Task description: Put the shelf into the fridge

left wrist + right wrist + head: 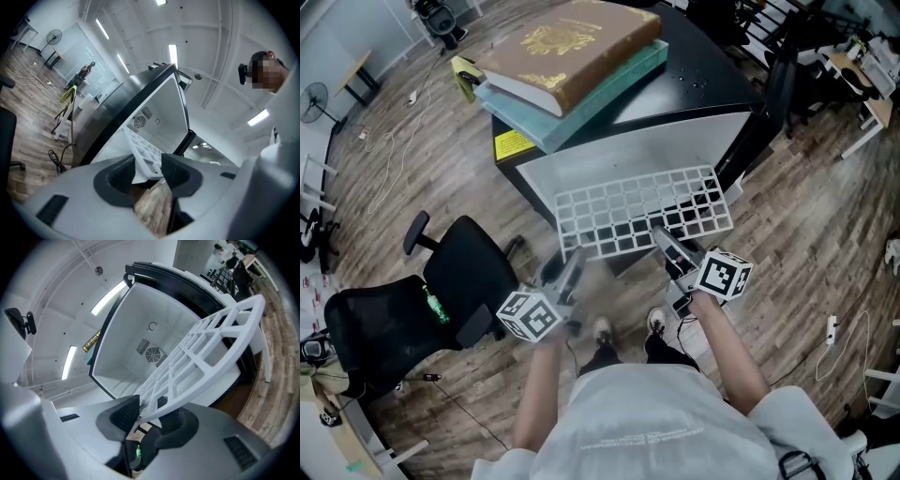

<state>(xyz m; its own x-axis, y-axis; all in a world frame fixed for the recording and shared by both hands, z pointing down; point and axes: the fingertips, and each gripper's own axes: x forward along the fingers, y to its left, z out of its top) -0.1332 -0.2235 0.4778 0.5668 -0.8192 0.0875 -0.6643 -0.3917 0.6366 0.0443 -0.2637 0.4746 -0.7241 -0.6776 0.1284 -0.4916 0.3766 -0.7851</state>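
Two books [572, 56] atop fridge [698, 103], wooden floor [806, 216]

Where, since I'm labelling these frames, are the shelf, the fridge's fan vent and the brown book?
white grid shelf [642, 212]: head view, middle of the grid.
fan vent [153, 354]: right gripper view, centre of the round grille.
brown book [567, 47]: head view, middle of its cover.

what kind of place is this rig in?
Probably an office or lab workspace: a black office chair, desks at the edges, and loose cables on the wood-look floor.

Books [567, 47] on fridge [712, 75], shelf [637, 211] before it
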